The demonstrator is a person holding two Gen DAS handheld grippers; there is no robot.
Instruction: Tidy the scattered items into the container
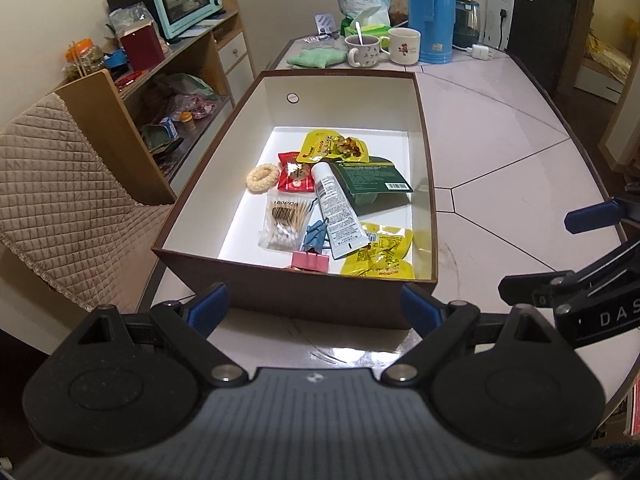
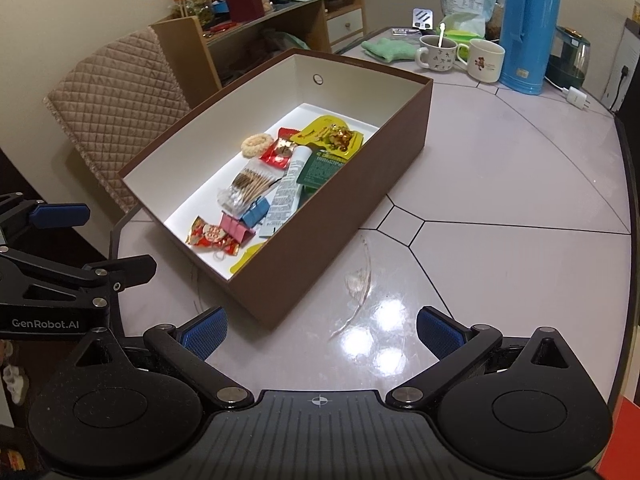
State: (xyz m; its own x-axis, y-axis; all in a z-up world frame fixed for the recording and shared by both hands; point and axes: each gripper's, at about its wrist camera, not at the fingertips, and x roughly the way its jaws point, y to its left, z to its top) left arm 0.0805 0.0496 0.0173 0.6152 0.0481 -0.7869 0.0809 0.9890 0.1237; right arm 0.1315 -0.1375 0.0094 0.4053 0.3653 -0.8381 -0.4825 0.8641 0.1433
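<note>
Holding snacks, cotton swabs (image 1: 283, 220), tube (image 1: 336, 210), clips, brown box (image 1: 320, 300) on table, both hand-held grippers (image 1: 314, 312) (image 2: 320, 334) spread, empty.

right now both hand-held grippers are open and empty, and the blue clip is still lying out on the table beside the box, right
Not quite. The blue clip is already inside the box, next to the pink clip; the right wrist view shows this. The rest holds: the left hand-held gripper and the right hand-held gripper are open and empty.
</note>
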